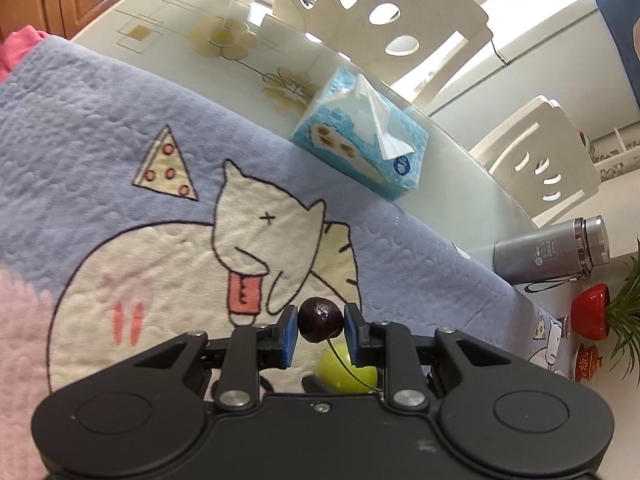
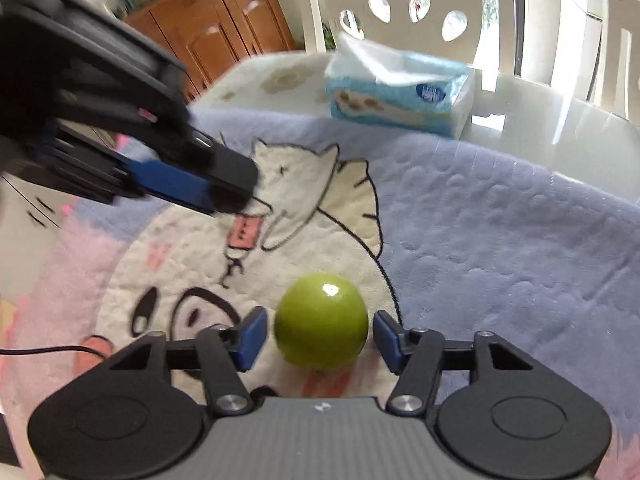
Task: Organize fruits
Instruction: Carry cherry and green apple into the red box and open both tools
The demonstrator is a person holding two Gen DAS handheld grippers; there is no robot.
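Note:
A small dark purple fruit [image 1: 320, 319] with a thin stem is pinched between the blue pads of my left gripper [image 1: 321, 322], held above the cartoon-cat blanket [image 1: 120, 120]. Below it in the left wrist view a green round fruit [image 1: 346, 374] lies on the blanket. The right wrist view shows that green fruit [image 2: 320, 320] between the fingers of my right gripper [image 2: 320, 334], with a narrow gap at each pad. One finger [image 2: 172, 182] of the left gripper hangs blurred at the upper left, above the blanket [image 2: 480, 240].
A blue tissue box [image 1: 360, 148] [image 2: 400, 92] stands on the glass table [image 1: 180, 48] just past the blanket's far edge. A grey flask [image 1: 552, 248] and red pots [image 1: 590, 316] with a plant sit at the right. White chairs [image 1: 380, 12] line the far side.

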